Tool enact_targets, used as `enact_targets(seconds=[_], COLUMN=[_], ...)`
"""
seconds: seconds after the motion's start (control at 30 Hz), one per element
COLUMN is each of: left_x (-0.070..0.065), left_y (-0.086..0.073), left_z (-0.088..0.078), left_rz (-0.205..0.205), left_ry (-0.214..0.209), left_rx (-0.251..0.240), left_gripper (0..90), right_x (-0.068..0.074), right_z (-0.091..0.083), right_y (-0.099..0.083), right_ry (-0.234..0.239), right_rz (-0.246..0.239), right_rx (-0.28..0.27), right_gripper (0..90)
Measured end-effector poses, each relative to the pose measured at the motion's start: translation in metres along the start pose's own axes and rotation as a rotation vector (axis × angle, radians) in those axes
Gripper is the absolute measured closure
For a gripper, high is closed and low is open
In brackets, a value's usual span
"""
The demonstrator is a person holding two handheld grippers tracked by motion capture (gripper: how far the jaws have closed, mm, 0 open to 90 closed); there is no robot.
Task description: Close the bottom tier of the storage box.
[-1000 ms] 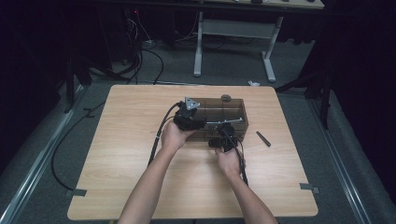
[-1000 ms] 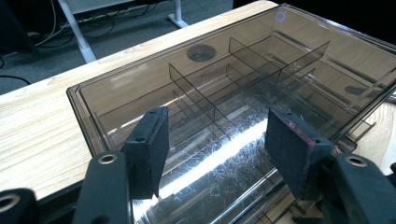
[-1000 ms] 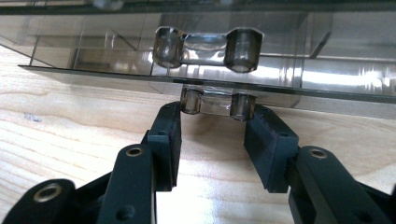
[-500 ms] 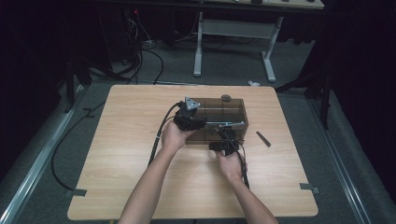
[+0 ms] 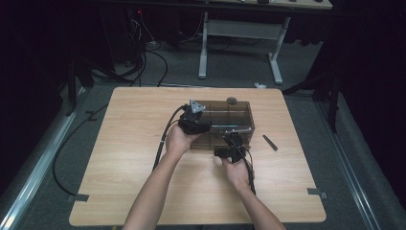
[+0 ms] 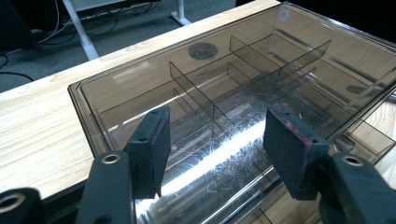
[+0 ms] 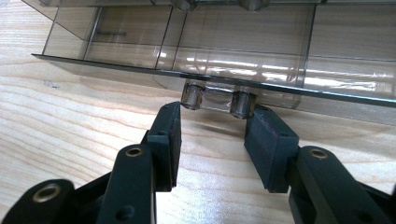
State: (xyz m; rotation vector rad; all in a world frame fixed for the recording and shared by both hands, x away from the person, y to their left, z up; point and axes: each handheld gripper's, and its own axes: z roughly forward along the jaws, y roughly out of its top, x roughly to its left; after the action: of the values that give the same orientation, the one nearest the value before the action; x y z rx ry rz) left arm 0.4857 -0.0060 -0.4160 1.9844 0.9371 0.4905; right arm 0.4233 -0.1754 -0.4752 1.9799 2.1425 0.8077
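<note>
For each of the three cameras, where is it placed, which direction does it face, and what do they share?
High view: above the person's side, looking forward and down at the table; both forearms, left gripper and right gripper show.
Left gripper view: on the left gripper, looking down over the box lid; its two jaws show.
Right gripper view: on the right gripper, low, facing the box's latch; its jaws show.
Shared: all see the box and table.

left hand-held gripper (image 6: 212, 154) jaws closing slightly over box lid (image 6: 224, 84)
</note>
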Motion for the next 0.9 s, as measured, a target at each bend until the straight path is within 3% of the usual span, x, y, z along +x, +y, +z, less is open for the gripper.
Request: enact_targets(seconds=[0.3, 0.57, 0.6, 0.77, 0.8, 0.9], left_x=[0.0, 0.0, 0.0, 0.0, 0.0, 0.0], left_y=[0.001, 0.001, 0.001, 0.001, 0.001, 0.001], left_z=[0.0, 0.0, 0.0, 0.0, 0.0, -0.001], left_rz=[0.0, 0.001, 0.001, 0.001, 0.001, -0.002], left_ry=[0.002, 0.001, 0.0, -0.002, -0.003, -0.003], left_rx=[0.006, 0.006, 0.005, 0.005, 0.005, 0.005], left_gripper=[42.4, 42.4, 42.4, 42.4, 42.4, 42.4], right_x=[-0.005, -0.015, -0.018, -0.026, -0.032, -0.041], right_z=[-0.007, -0.017, -0.022, -0.029, -0.033, -0.039], right_y=[-0.002, -0.013, -0.017, -0.027, -0.034, -0.041], right_ry=[0.022, 0.021, 0.021, 0.011, -0.001, -0.028], right_rz=[-0.016, -0.069, -0.099, -0.156, -0.189, -0.223], right_rx=[-0.034, -0.075, -0.097, -0.139, -0.156, -0.187], right_gripper=[50.9, 49.9, 49.9, 50.3, 50.3, 50.0])
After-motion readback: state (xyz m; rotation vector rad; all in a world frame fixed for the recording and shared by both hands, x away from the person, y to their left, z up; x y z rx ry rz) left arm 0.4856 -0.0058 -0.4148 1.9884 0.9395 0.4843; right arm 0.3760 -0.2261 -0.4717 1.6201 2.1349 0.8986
